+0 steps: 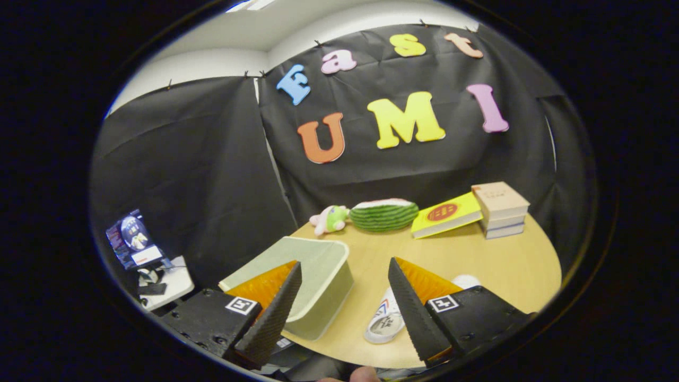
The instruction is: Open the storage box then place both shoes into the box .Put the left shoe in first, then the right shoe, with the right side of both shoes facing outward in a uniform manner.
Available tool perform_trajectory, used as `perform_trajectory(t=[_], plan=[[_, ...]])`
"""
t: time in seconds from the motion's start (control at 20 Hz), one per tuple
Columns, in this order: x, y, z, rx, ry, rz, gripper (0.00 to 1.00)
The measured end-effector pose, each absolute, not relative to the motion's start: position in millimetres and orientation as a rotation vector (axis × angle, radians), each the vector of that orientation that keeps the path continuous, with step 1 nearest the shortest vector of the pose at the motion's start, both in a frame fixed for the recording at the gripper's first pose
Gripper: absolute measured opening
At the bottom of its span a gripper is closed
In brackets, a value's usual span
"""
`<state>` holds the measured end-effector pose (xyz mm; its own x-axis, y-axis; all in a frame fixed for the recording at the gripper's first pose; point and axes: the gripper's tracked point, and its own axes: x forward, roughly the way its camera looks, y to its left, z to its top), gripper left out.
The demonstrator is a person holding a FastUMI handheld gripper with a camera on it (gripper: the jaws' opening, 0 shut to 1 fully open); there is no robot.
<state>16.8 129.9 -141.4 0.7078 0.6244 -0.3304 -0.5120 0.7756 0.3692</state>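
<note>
Two fingers of the gripper (345, 286) stand spread wide above the near edge of the round bench (477, 254), pinching nothing. Behind the left finger sits the pale green storage box (313, 281), its lid closed; behind the right finger lies a white shoe (384, 321). Farther off are a plush toy (330, 218), a watermelon-striped cushion (384, 214), a yellow book (445, 215) and stacked books (499, 209).

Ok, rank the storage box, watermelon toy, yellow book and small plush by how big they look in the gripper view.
1. Storage box, largest, though it sits just ahead of the open gripper, so nearness inflates it.
2. Watermelon toy and yellow book: look alike, not ranked.
3. Small plush, smallest.
</note>
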Motion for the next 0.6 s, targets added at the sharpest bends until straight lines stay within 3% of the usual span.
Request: perform_trajectory(t=[0.35, 0.6], plan=[[10.6, 176.3, -192.3, 0.44, 0.67, 0.788, 0.99], [19.5, 202.1, -220.3, 0.575, 0.799, 0.836, 0.93]])
